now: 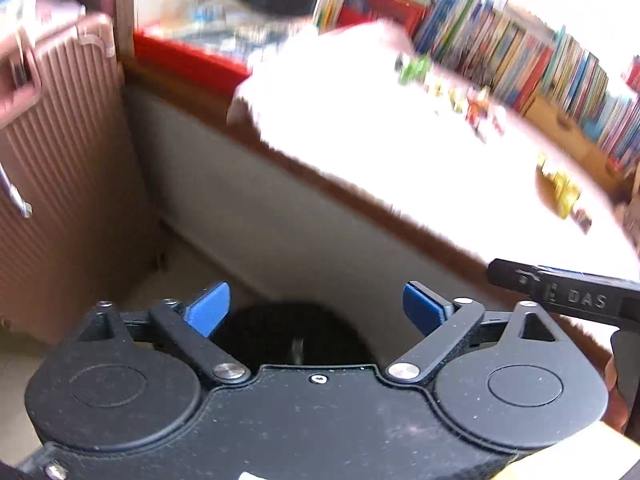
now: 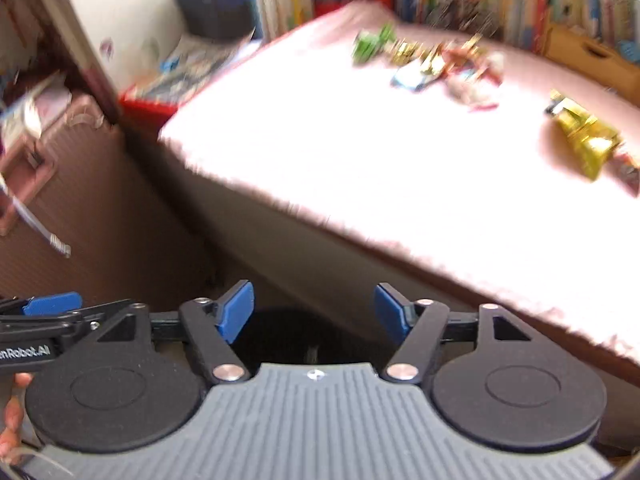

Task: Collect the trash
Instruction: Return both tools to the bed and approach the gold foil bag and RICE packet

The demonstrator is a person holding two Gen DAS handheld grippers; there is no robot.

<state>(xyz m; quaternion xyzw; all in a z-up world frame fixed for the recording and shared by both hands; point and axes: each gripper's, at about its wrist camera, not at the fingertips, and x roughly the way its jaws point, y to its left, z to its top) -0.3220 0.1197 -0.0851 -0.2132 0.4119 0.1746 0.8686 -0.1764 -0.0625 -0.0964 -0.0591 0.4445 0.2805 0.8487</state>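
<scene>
Both views motion-blurred. Left hand-held gripper (image 1: 316,308) has its blue pads (image 1: 208,308) spread wide, nothing between them. Right hand-held gripper (image 2: 314,312) likewise spread apart and empty, blue pads (image 2: 236,312) well separated. Below each gripper, at 6 o'clock between the fingers, sits a dark round opening (image 1: 292,336), too dark and blurred to tell what it is.

Trash: a cluster of crumpled wrappers (image 2: 432,64) lies on the pale overexposed bed (image 2: 360,168) at about 1 o'clock in the right view, green piece (image 2: 372,44) at its left end, gold and red bits beside it. A separate gold wrapper (image 2: 584,136) lies at 2 o'clock, well apart from the cluster, near the right frame edge. In the left view the same wrappers (image 1: 452,92) show at 1 o'clock and the gold wrapper (image 1: 560,188) at 3 o'clock, all heavily blurred. Neither gripper touches any of it.

A ribbed pink suitcase (image 1: 68,184) stands at 9 o'clock beside the bed. A row of books (image 1: 520,48) runs behind the bed from 12 to 2 o'clock. A red-edged box (image 1: 188,56) sits at 11 o'clock.

The right gripper's body pokes into the left view at 3 o'clock; the left gripper's blue pad shows at 9 o'clock in the right view, with a fingertip of a hand (image 2: 12,420) under it.
</scene>
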